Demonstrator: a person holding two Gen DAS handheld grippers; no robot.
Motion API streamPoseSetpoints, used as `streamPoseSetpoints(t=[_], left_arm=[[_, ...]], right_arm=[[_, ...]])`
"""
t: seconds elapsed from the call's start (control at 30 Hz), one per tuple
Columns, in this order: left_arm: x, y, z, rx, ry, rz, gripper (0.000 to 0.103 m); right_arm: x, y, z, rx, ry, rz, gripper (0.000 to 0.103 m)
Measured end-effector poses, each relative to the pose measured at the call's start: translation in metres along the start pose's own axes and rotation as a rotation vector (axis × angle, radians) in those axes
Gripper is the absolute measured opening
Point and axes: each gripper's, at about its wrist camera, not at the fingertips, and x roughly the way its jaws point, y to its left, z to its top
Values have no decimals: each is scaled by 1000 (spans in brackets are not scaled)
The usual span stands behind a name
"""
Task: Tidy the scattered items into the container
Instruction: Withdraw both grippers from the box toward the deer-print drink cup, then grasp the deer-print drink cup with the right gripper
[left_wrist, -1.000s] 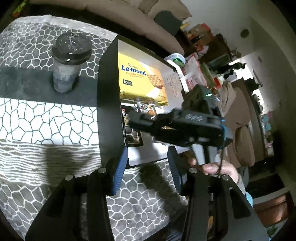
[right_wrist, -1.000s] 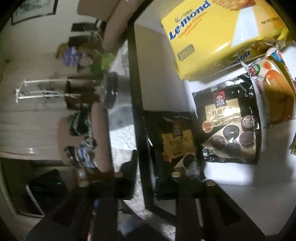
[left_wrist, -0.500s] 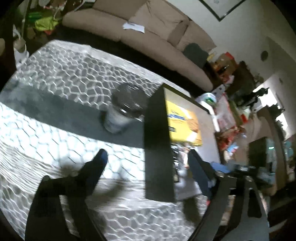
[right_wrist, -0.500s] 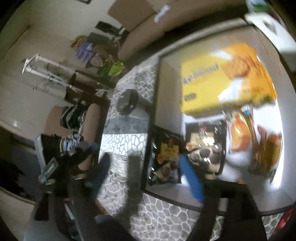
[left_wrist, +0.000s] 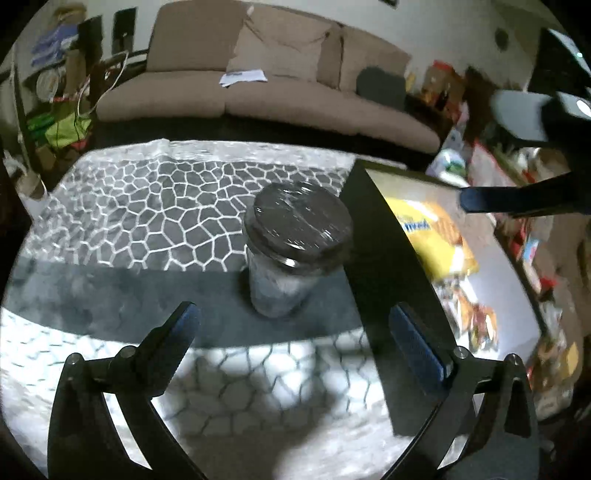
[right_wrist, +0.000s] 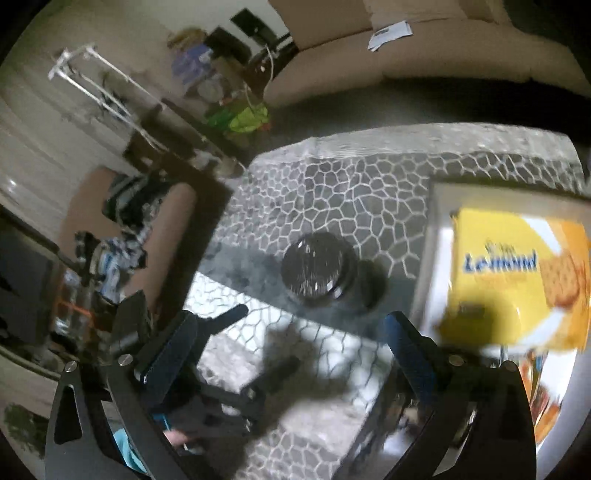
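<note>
A jar with a dark lid stands upright on the patterned cloth, just left of the black container. Inside the container lie a yellow Le-mond box and blurred snack packets. My left gripper points down at the jar from the near side. Its jaws are opening, wide apart, with nothing between them. My right gripper hovers higher over the cloth, its jaws also opening and empty. From there the jar lies ahead, with the container and the yellow box to the right.
A beige sofa runs behind the table, with clutter on shelves to the right. The other gripper's finger reaches over the container at upper right. In the right wrist view, a hand and the left gripper's body show at lower left.
Both grippers have opened wide and drawn back from the container. The left swung left toward the jar. The right rose and rolled, leaving the dark snack packet in the container.
</note>
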Motion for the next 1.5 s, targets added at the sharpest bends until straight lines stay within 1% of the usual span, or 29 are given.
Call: streamPoseSetpoints(t=[0.1, 0.17, 0.23, 0.33, 0.43, 0.6, 0.73, 0.83, 0.93, 0.97, 1.0, 1.03, 1.07, 1.13, 1.17, 1.23, 1.27, 1.4, 1.5], left_arm=[[12, 15, -4, -47, -56, -32, 103], [20, 21, -7, -49, -76, -52, 103], [26, 21, -11, -23, -91, -55, 103], [37, 18, -14, 34, -108, -25, 103], [49, 19, -15, 30, -121, -25, 103], [61, 24, -13, -35, -160, -66, 103], [66, 23, -12, -39, -178, -46, 103], [69, 21, -9, -32, -196, -24, 103], [73, 18, -7, -33, -208, -32, 103], [74, 16, -6, -32, -209, -34, 99], [74, 14, -6, -29, -208, -34, 84], [74, 12, -5, -25, -204, -28, 73], [75, 12, -3, -23, -205, -11, 70], [76, 13, -1, -25, -197, -19, 71], [76, 14, 0, -29, -194, -18, 71], [73, 15, 0, -42, -186, -25, 71], [71, 15, 0, -41, -186, -21, 70], [62, 12, 0, -30, -169, -4, 70], [49, 9, 0, -22, -164, 5, 70]], right_arm=[[34, 2, 10, -13, 16, -21, 103], [57, 0, 15, -18, 37, -32, 103], [73, 2, 18, -36, 58, -60, 103], [93, 4, 21, -76, 80, -114, 103], [105, 4, 22, -92, 95, -144, 103], [117, -3, 22, -64, 119, -120, 103], [121, -7, 23, -30, 124, -103, 103], [123, -15, 23, 16, 123, -74, 103], [123, -19, 22, 42, 113, -43, 102], [122, -21, 21, 53, 108, -24, 100], [121, -23, 21, 66, 105, -1, 98], [120, -25, 21, 80, 104, 20, 93], [118, -28, 22, 99, 97, 31, 91], [116, -32, 21, 119, 96, 40, 87], [115, -34, 20, 133, 92, 57, 84], [112, -38, 19, 159, 87, 89, 81], [110, -37, 17, 164, 84, 105, 81], [105, -28, 12, 143, 88, 94, 81], [97, -18, 6, 134, 83, 109, 81]])
